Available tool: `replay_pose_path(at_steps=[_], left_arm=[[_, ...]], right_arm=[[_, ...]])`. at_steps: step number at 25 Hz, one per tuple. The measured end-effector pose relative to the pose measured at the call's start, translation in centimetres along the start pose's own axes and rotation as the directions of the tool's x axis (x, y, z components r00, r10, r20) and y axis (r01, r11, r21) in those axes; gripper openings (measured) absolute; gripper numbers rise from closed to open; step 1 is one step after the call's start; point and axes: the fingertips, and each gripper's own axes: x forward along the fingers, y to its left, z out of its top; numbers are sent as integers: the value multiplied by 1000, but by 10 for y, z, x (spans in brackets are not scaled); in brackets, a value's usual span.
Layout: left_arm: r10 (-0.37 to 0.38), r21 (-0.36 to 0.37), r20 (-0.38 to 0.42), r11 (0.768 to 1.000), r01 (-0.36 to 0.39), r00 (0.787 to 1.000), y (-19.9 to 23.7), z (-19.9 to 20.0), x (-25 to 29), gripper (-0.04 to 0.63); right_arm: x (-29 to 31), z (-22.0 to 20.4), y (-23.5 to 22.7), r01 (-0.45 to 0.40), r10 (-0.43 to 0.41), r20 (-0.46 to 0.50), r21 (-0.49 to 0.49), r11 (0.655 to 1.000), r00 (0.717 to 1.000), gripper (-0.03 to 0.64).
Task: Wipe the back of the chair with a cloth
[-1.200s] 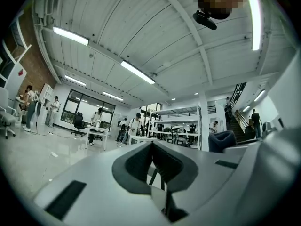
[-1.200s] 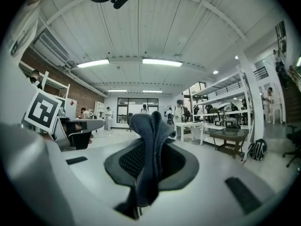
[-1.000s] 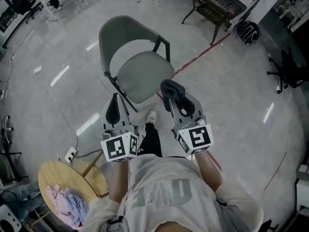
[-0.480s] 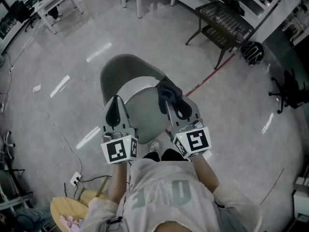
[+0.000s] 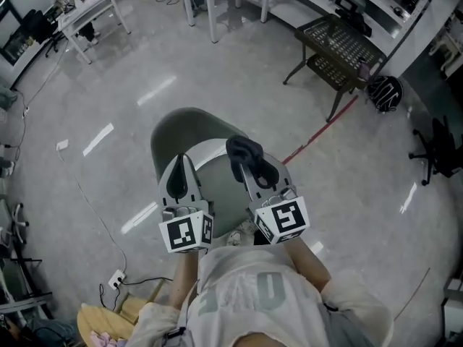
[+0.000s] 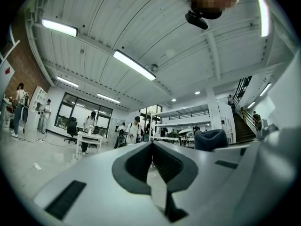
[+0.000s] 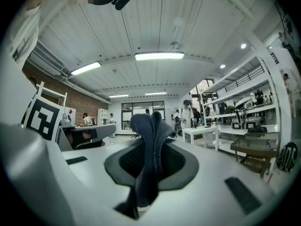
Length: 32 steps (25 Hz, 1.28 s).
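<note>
Lettering on my shirt (image 5: 242, 291) is too smeared to read, and the cubes (image 5: 187, 233) just carry black-and-white squares. Both arms are out front, side by side, tips tilted up at the ceiling. My right gripper (image 5: 249, 166) is clamped on the dark cloth (image 5: 244, 150). My left gripper (image 5: 176, 172) is pinched together with nothing in it. The chair (image 5: 181, 125) sits right below them, its back on the far side.

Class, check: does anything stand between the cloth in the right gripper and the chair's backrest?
Nothing visible: the dark blue cloth in the right gripper hangs above the seat, near the grey-green curved chair back.
</note>
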Motion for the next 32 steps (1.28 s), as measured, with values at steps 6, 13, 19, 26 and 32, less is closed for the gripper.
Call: replay_pose_path(at_steps=[6,13,19,26,32], left_arm=[[-1,-1,7,1000,1,1000,-15,0,20,15],[28,13,1,1000,-28,1000,-13,-2,24,15],[97,29,-1,995,-97,995,3,-4,27,15],[238,77,-35,969,-234,971,56,-15,25,15],[331,87,7,940,-330,944,118,-63,27,15]], right_arm=[[7,-1,-22,-8,7,1,13,1000,1000,60],[14,1,-26,-38,38,2,3,999,999,60],[41,0,-24,-104,104,-9,-15,994,995,60],[97,-33,14,-258,260,-73,39,965,963,60],[169,-84,72,-379,382,-68,47,924,922,60]])
